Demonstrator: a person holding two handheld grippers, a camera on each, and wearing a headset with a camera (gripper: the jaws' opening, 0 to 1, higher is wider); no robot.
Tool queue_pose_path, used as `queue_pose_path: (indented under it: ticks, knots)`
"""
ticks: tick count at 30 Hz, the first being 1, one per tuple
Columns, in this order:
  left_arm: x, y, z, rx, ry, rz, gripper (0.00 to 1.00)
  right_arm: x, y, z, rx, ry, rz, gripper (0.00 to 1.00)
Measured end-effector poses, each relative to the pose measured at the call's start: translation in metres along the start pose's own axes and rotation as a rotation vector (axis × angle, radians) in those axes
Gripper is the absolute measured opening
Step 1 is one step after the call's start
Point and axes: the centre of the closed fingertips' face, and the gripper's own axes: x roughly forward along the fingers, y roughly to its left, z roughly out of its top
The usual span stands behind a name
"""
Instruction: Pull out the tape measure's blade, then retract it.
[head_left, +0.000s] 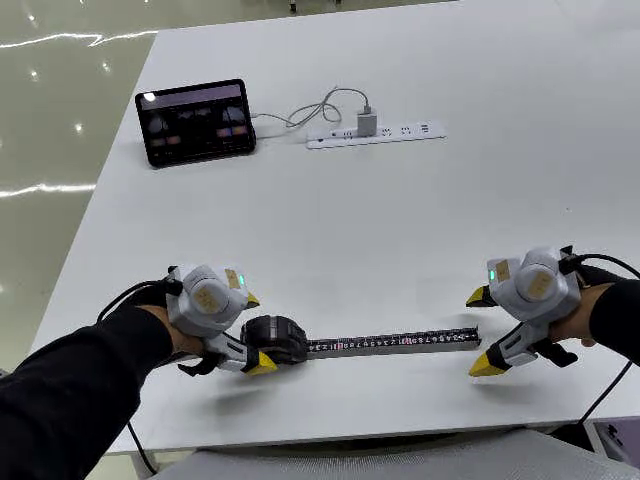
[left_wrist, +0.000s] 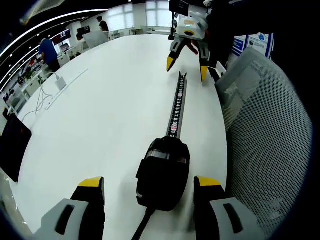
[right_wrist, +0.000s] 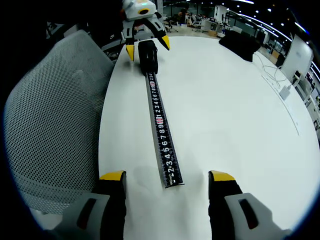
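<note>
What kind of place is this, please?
Probably an open-plan office or lab: a white table, a mesh office chair, and people among other desks behind.

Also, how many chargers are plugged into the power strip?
1. A white charger sits in the power strip, left of its middle. Its cable loops left to the tablet. The other sockets look empty.
</note>
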Motion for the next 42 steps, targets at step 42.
queue_pose_path:
  ticks: [42]
  knots:
    - [-0.062,0.022,-0.022,-0.467,-0.274,0.332,1.0,-0.065,-0.002,-0.01,0.374,-0.307,-0.344,1.0]
